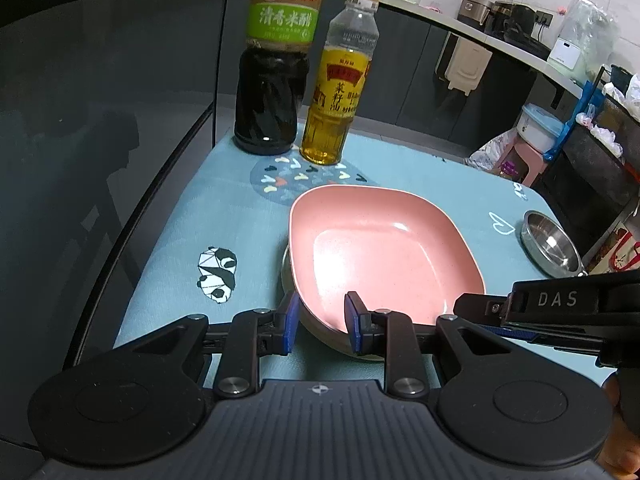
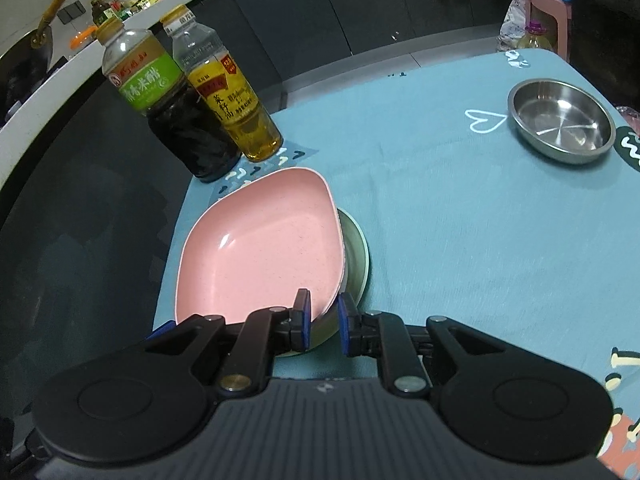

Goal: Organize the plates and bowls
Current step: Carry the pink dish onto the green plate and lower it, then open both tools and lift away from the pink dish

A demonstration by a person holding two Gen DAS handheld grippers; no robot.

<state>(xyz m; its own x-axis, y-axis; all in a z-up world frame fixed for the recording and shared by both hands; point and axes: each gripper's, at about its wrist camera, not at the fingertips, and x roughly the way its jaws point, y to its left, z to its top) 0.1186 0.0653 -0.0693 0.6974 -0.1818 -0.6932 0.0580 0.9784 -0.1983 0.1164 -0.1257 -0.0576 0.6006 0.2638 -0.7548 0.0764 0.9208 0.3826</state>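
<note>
Left gripper and right gripper both clenched on near rim of pink square plate, one at each near corner. Plate sits atop pale bowl on blue tablecloth. Steel bowl well apart, near far edge. Vinegar bottle and oil bottle stand behind plate.

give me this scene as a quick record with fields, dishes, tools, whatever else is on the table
surface: blue tablecloth
pink plate: square, sits on a pale green bowl
left tool: closed on the pink plate's near rim
right tool: closed on the plate's near rim
steel bowl: empty, alone, far right
bottles: dark vinegar bottle and yellow oil bottle upright behind the plate
</note>
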